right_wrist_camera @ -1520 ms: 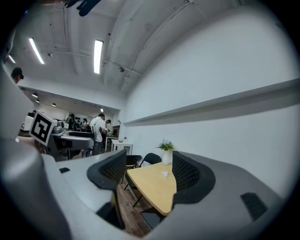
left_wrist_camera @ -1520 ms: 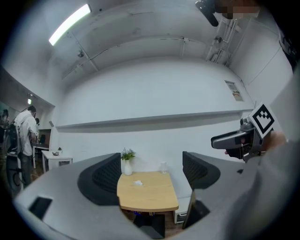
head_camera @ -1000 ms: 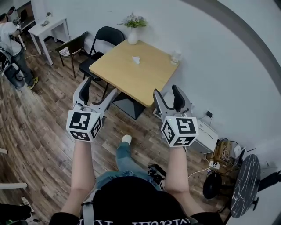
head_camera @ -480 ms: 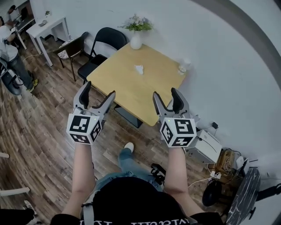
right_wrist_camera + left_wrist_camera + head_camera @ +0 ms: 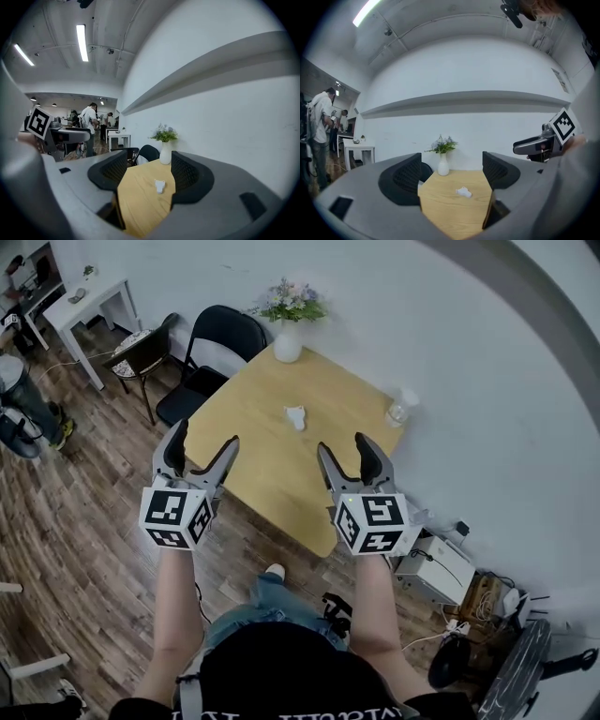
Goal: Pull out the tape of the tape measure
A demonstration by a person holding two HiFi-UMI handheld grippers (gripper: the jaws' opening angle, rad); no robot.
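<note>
Two grippers were held up side by side at the near side of the table [image 5: 272, 474], and neither touched anything. The left gripper [image 5: 204, 439] had its jaws spread apart with nothing between them. The right gripper [image 5: 343, 446] had its jaws spread likewise and was just as empty.

The tape measure [image 5: 296, 416], a white thing too small to make out in detail, lay on the table ahead of both grippers. It was beyond their fingertips and well apart from them, roughly on the line that ran between the two. In the left gripper view it showed through the gap of the jaws, nearer the right jaw. In the right gripper view it also sat in the gap, again nearer the right jaw.

Farther ahead of the grippers, at the table's far edge, stood a white vase [image 5: 287, 345] of flowers. A clear cup [image 5: 400, 410] stood ahead and to the right of the right gripper, near the wall. A black chair [image 5: 222, 337] stood ahead and to the left of the left gripper, beside the table.
</note>
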